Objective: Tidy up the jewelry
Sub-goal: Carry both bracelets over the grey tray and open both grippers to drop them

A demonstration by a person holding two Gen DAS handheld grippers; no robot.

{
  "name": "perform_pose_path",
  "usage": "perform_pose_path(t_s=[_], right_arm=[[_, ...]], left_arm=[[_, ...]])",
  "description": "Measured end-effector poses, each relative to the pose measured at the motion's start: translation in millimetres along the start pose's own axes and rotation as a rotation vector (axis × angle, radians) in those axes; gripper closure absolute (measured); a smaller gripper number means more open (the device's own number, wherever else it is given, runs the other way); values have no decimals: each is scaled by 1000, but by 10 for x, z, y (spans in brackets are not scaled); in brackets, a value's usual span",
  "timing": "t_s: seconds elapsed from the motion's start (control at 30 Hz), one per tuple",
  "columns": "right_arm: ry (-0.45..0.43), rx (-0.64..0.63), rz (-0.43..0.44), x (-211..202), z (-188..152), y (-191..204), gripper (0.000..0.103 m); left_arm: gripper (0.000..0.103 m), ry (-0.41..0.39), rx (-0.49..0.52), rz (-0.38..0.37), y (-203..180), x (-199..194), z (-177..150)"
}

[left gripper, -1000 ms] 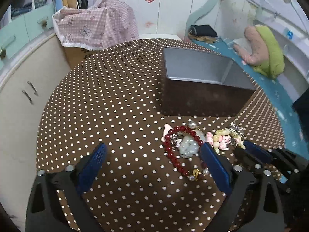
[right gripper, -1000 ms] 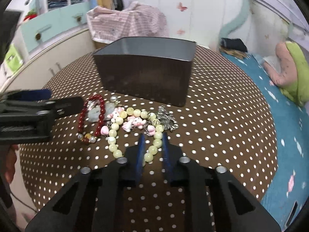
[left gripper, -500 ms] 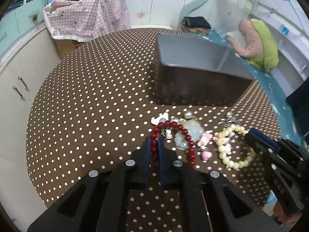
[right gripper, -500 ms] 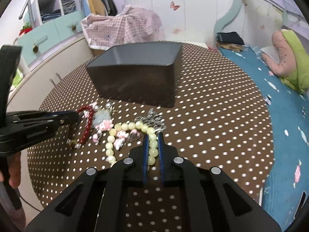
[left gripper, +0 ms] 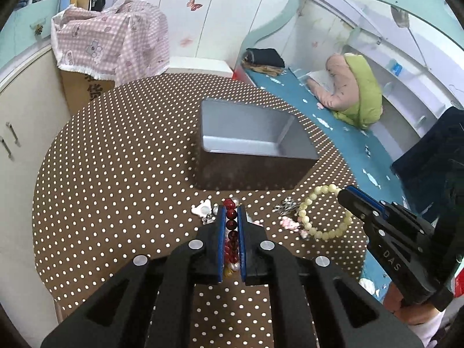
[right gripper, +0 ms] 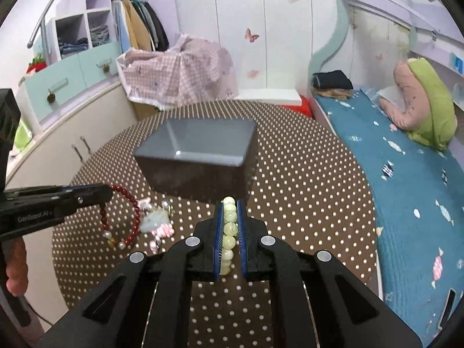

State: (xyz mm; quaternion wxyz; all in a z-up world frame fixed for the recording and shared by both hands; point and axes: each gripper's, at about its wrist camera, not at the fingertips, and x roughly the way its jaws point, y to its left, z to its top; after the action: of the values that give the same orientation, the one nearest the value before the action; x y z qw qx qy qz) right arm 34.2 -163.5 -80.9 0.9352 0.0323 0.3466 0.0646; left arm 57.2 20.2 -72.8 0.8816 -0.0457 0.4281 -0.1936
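My left gripper (left gripper: 231,211) is shut on a red bead bracelet (left gripper: 231,223), lifted off the dotted table; from the right wrist view that red bracelet (right gripper: 133,220) hangs in a loop from the left gripper (right gripper: 107,194). My right gripper (right gripper: 230,207) is shut on a pale yellow-green bead bracelet (right gripper: 229,227), which in the left wrist view dangles as a pale bracelet (left gripper: 322,211) from the right gripper (left gripper: 343,195). Small pink and white charms (right gripper: 158,226) and a silvery piece (left gripper: 285,204) lie on the table below. An open dark box (left gripper: 252,148) with a grey inside stands just beyond.
The round table (left gripper: 116,159) has a brown cloth with white dots. A bed with a blue cover (right gripper: 406,174) runs along the right. Cream cabinets (left gripper: 17,133) and a box under pink checked cloth (left gripper: 110,43) stand at the left and back. A hand (right gripper: 16,264) holds the left gripper.
The left gripper closed on the red bracelet and the right on the pale one. Both grippers rose, lifting the bracelets off the table and away from the charms.
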Motion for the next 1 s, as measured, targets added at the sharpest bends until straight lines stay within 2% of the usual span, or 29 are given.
perform_pose_path(t_s=[0.33,0.63,0.83,1.0], right_arm=[[-80,-11,-10,-185,295,31,93],[-143,-23,-1,-197,658,72,93],[-158,-41,9,-77,939,121,93],[-123,-47,29,176,1105,134,93]], left_arm=[[97,-96,17,-48,-32,-311,272],[97,-159,28,-55,-73,-433,703],[97,-172,27,-55,-114,-348,1018],[97,-148,11,-56,-110,-139,1171]])
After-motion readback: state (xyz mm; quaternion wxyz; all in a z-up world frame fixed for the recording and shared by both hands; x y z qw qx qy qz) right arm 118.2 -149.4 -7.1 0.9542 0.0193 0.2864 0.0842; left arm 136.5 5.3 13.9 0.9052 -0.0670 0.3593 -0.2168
